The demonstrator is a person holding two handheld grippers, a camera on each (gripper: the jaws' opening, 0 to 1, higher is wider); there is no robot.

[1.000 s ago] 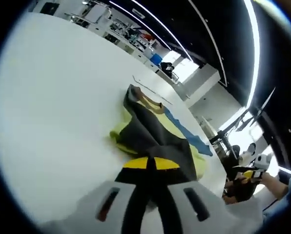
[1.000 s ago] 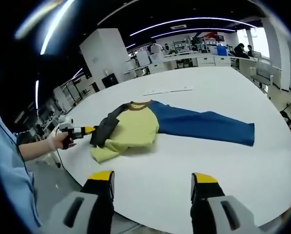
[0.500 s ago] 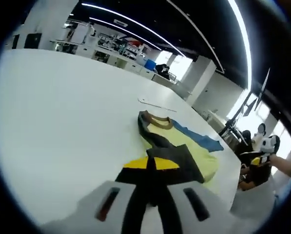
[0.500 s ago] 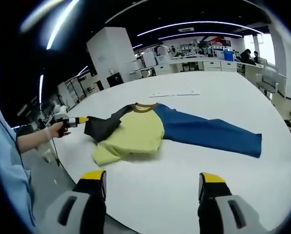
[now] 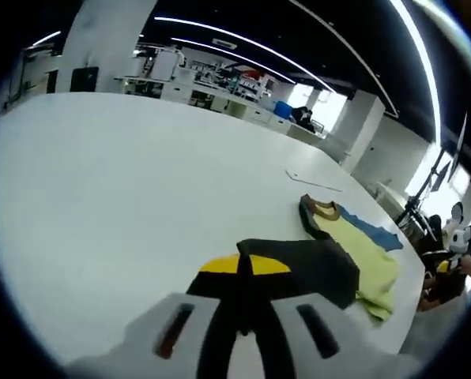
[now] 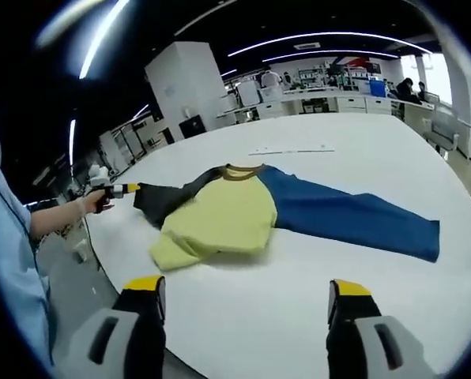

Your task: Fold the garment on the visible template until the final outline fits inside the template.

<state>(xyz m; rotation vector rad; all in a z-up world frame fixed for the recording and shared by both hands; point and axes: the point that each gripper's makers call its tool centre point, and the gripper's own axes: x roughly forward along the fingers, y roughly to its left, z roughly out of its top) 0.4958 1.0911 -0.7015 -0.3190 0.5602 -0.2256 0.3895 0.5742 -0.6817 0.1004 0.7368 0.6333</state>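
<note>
The garment lies flat on the white table [image 6: 362, 134]: a yellow body [image 6: 220, 221], a brown collar [image 6: 237, 172], a long blue sleeve [image 6: 354, 221] and a dark grey sleeve [image 6: 160, 199]. My left gripper [image 5: 243, 264] is shut on the dark grey sleeve [image 5: 307, 268], holding it stretched out from the yellow body [image 5: 366, 257]. The right gripper view shows that left gripper [image 6: 123, 189] in a person's hand [image 6: 85, 204] at the table's edge. My right gripper [image 6: 245, 288] hangs open above the near edge, apart from the cloth, with nothing between its fingers.
A thin pale strip [image 6: 291, 150] lies on the table beyond the collar. The table's curved edge [image 6: 117, 268] runs close to the yellow hem. Desks, pillars and seated people fill the room behind. A light blue clothed arm [image 6: 14, 260] is at the left.
My left gripper has drawn the dark grey sleeve outward, away from the yellow body, so it now lies spread toward the table's edge. The right gripper stayed open.
</note>
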